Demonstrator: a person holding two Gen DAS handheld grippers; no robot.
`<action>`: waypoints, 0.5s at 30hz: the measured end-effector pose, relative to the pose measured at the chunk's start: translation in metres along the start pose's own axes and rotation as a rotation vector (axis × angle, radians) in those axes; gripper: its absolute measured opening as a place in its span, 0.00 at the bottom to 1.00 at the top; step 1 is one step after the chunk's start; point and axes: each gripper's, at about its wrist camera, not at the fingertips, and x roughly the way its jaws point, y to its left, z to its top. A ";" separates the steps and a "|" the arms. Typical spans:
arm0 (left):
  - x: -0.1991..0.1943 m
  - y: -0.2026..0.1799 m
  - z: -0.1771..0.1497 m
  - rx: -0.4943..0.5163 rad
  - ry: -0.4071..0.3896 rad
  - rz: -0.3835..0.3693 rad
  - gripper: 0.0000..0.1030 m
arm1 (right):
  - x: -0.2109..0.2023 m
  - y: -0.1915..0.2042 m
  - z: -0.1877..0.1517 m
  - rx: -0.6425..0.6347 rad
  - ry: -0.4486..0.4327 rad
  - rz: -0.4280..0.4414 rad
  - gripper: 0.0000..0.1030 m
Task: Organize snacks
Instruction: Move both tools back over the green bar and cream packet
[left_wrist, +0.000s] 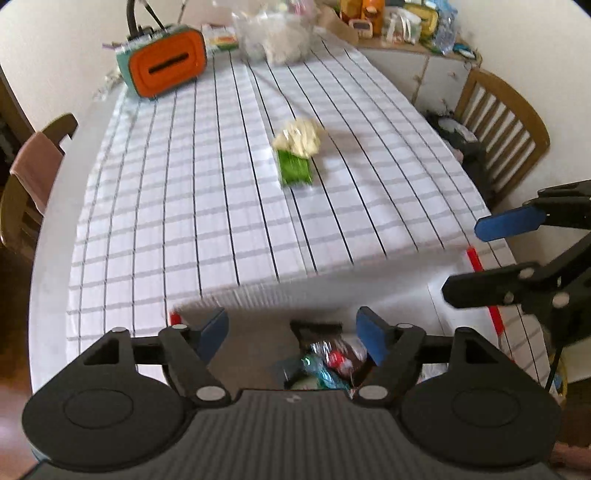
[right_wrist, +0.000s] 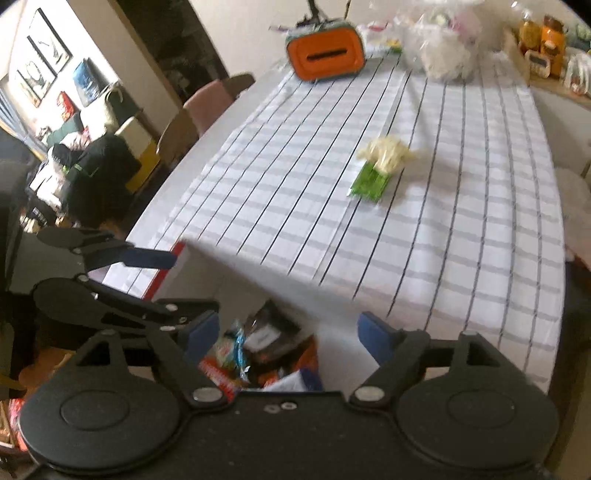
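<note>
Snacks (left_wrist: 327, 363) already fill the box under your open, empty left gripper (left_wrist: 291, 338) in the left view, while in the right view your right gripper (right_wrist: 286, 334), also open and empty, faces one green packet (right_wrist: 371, 181) left mid-table, its long axis pointing away from you.

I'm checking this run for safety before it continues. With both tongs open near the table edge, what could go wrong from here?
1. The green-and-yellow snack packet lies far out on the checked tablecloth; a long reach may drag the cloth.
2. The left tongs and right tongs sit close together over the snack pile below the table edge and may collide.
3. Both views are blurred, so a grasp might miss.
</note>
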 end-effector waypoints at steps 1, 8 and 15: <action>-0.002 0.001 0.004 -0.001 -0.010 0.004 0.75 | -0.002 -0.002 0.006 0.001 -0.009 -0.007 0.80; 0.005 0.013 0.041 -0.035 -0.045 0.044 0.78 | -0.004 -0.030 0.044 0.011 -0.058 -0.029 0.84; 0.027 0.017 0.076 -0.008 -0.056 0.075 0.78 | 0.015 -0.052 0.085 0.023 -0.065 -0.060 0.84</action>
